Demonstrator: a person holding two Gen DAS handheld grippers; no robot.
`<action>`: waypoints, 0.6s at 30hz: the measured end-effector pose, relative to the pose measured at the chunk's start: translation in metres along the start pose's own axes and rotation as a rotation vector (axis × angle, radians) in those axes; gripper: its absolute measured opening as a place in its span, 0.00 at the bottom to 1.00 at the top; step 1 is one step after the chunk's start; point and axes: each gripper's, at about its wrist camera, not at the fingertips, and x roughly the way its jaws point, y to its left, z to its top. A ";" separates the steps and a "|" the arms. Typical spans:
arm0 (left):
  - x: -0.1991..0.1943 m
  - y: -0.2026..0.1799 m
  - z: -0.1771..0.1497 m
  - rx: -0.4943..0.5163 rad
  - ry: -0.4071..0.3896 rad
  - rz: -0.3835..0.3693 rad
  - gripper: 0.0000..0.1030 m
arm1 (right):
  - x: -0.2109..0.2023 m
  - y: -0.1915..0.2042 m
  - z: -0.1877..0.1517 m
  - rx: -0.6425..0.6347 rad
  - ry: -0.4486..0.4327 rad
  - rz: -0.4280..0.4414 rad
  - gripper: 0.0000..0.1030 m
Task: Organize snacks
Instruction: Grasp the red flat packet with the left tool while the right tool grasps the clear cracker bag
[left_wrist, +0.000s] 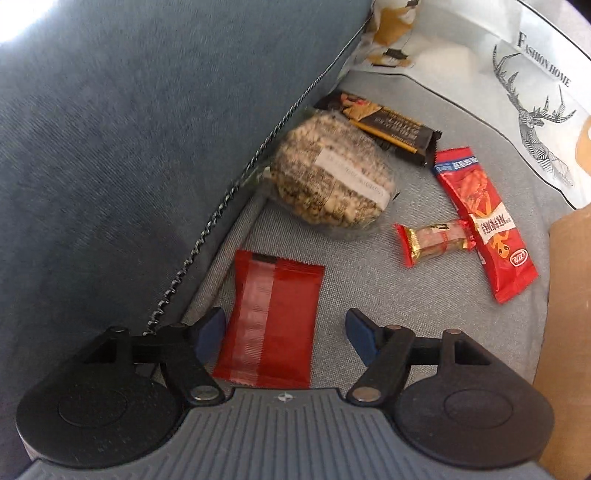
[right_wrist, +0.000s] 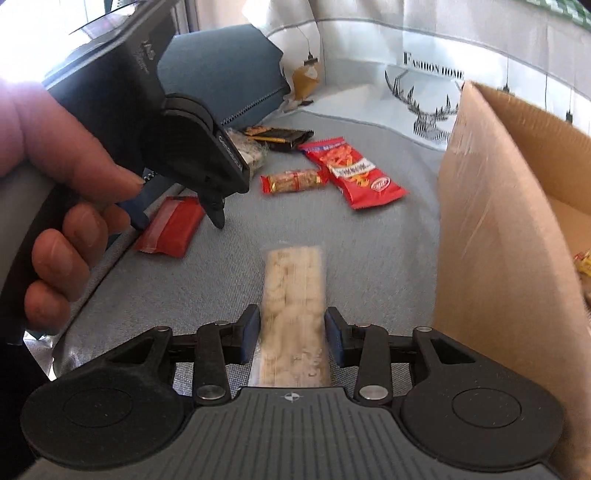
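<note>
Beside cardboard box (right_wrist: 491, 206), bare sofa seat (right_wrist: 221, 280)

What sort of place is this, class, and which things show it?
Probably a living room sofa at home: a grey fabric seat, a blue cushion with corded trim, and a printed "Fashion Home" throw behind.

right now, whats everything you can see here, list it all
red flat packet: 1, dark red, between the left fingers, untouched
round grain cake: 1, beige, clear wrap, against the blue cushion
dark bar: 1, black and gold, behind the cake
long red pouch: 1, red, to the right of the cake
small candy: 1, gold with red ends, touching the pouch
pale cracker pack: 1, cream, between the right fingers
cardboard box: 1, brown, far right
printed cloth: 1, white, deer print, behind
left hand-held gripper: open
right hand-held gripper: grip unclear
hand: holds left handle
</note>
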 end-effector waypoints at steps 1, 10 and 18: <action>0.001 0.002 0.000 -0.007 0.001 -0.009 0.75 | 0.002 -0.001 0.000 0.009 0.008 0.005 0.42; -0.005 0.014 0.000 0.002 -0.011 -0.055 0.50 | 0.010 0.003 -0.002 0.006 0.022 0.009 0.44; -0.011 0.013 0.002 0.028 -0.043 -0.110 0.46 | 0.000 0.005 -0.003 -0.011 -0.026 0.016 0.37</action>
